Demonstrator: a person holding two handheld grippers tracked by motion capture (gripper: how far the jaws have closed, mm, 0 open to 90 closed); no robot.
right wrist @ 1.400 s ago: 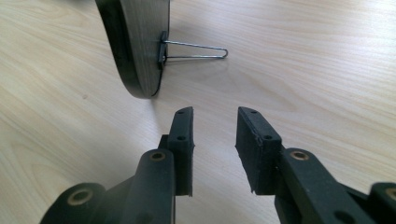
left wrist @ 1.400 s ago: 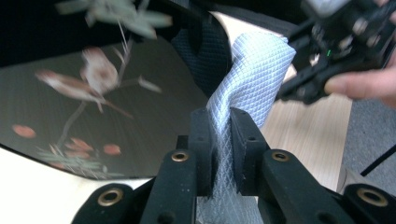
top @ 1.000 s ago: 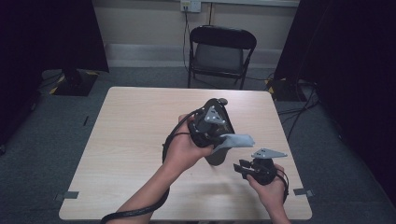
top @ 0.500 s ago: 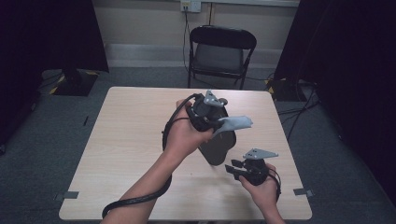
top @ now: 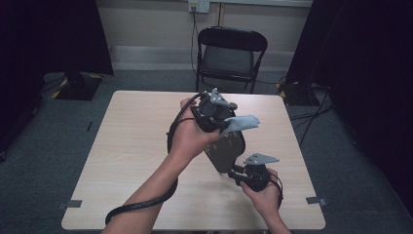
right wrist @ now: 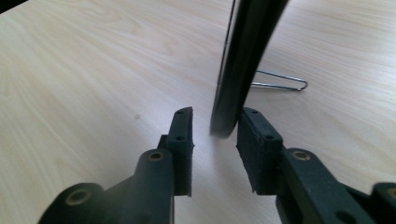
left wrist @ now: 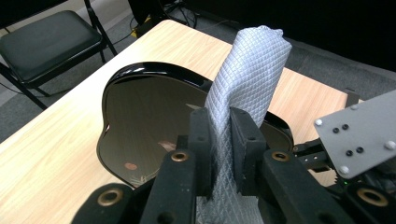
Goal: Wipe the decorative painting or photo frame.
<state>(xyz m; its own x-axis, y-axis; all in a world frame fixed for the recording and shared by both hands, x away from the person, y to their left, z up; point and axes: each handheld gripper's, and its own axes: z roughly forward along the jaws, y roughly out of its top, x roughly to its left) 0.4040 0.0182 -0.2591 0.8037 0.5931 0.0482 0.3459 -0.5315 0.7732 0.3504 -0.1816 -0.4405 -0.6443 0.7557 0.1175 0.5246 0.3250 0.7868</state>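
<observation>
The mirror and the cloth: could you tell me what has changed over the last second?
The left gripper lifted the cloth up the mirror. The right gripper's jaws have just been closing around the mirror's edge, one pad apart. The cloth stays clamped.

- A light wooden table [top: 136, 161] with rounded corners stands on grey carpet [top: 44, 165]; its grain runs lengthwise.
- A black mirror [top: 225, 151] stands tilted on the table toward its right side, propped from behind by a thin wire stand [right wrist: 280, 85] whose loop rests flat on the wood.
- A black cable [top: 141, 207] droops across the near edge of the table.
- Small grey tape marks [top: 316, 200] sit at the near corners.
</observation>
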